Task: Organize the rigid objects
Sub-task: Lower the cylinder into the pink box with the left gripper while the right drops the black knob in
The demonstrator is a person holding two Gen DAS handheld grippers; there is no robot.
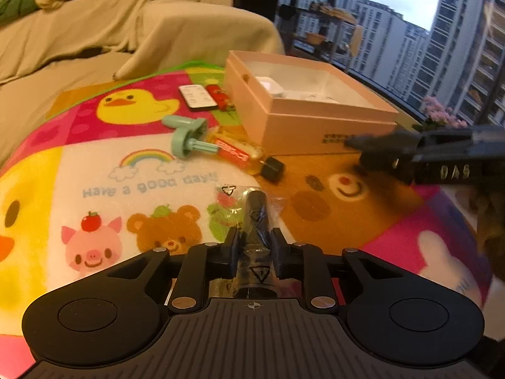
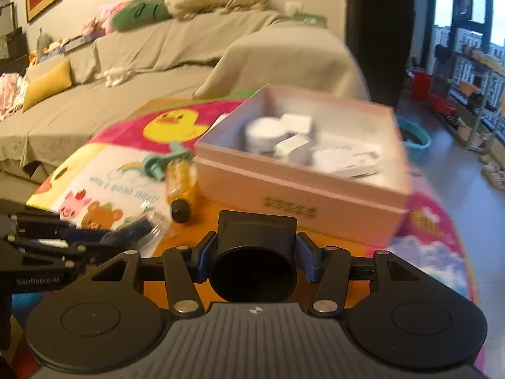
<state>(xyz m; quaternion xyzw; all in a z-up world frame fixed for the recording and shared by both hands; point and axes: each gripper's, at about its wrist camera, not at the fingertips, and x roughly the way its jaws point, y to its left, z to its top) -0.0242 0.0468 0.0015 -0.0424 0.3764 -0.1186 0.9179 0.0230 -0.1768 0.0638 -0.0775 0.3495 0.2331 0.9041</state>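
The left gripper (image 1: 255,241) is closed on a dark cylinder in a clear plastic bag (image 1: 256,221), its blue pads pressed to either side; the bagged piece sits low over the cartoon-printed mat (image 1: 94,170) that covers the desk. The right gripper (image 2: 255,254) is clamped on a black hollow part (image 2: 255,252), square at the far end and round-mouthed toward the camera, held just in front of the pink box (image 2: 303,189); the picture is blurred here, so the part may be a cap or a short tube, and I cannot tell which. The box stands open on the mat and already holds a white round jar (image 2: 263,134), white blocks (image 2: 295,139) and some flat white packaging (image 2: 347,159). Between the left gripper and the box lie a small bottle of yellow liquid with a black cap (image 1: 244,156) on its side and a pale green plastic tool (image 1: 187,135) touching its end; these two sit across the direct line to the box's near corner. Farther back, just beside the box's left wall, rest a white remote (image 1: 197,95) and a small red item (image 1: 218,94). A covered sofa (image 2: 142,63) runs behind the desk; windows (image 1: 394,31) show tall buildings.
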